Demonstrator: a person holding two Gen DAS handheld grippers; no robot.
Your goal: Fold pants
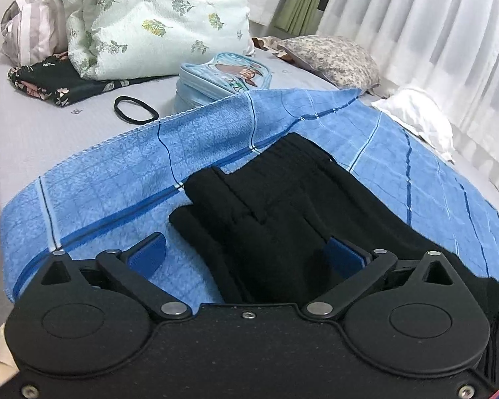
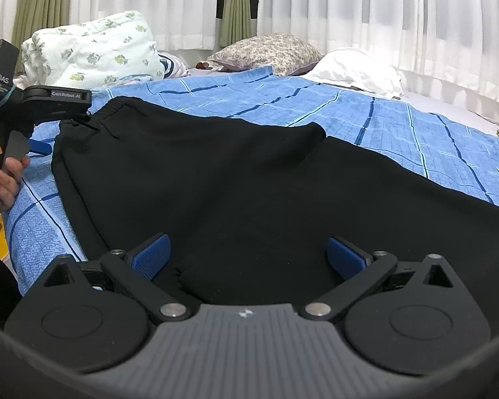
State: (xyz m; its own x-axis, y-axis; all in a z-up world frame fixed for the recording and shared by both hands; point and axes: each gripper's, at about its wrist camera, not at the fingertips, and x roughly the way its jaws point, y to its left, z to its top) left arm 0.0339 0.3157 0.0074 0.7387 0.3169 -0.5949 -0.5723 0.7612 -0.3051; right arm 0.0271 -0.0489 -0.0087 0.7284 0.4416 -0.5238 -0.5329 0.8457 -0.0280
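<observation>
Black pants (image 1: pixel 276 206) lie on a blue checked blanket (image 1: pixel 109 193) spread over the bed. In the left wrist view the elastic waistband end points away from me, folded into layers. My left gripper (image 1: pixel 248 254) is open wide just above it, with its left pad over the blanket and its right pad over the cloth. In the right wrist view the pants (image 2: pixel 216 173) stretch across the blanket (image 2: pixel 382 123). My right gripper (image 2: pixel 249 254) stands open over them, a small fold between its pads but not pinched. A hand (image 2: pixel 6 179) holds the left gripper's handle (image 2: pixel 3 126) by the waistband.
Behind the blanket are a flowered quilt bundle (image 1: pixel 149 16), a light blue pouch (image 1: pixel 223 79), a black hair band (image 1: pixel 136 109) and a dark flowered cloth (image 1: pixel 50 79). A patterned pillow (image 1: pixel 332 60) and a white pillow (image 1: pixel 415 113) lie by the white curtains (image 1: pixel 432 16).
</observation>
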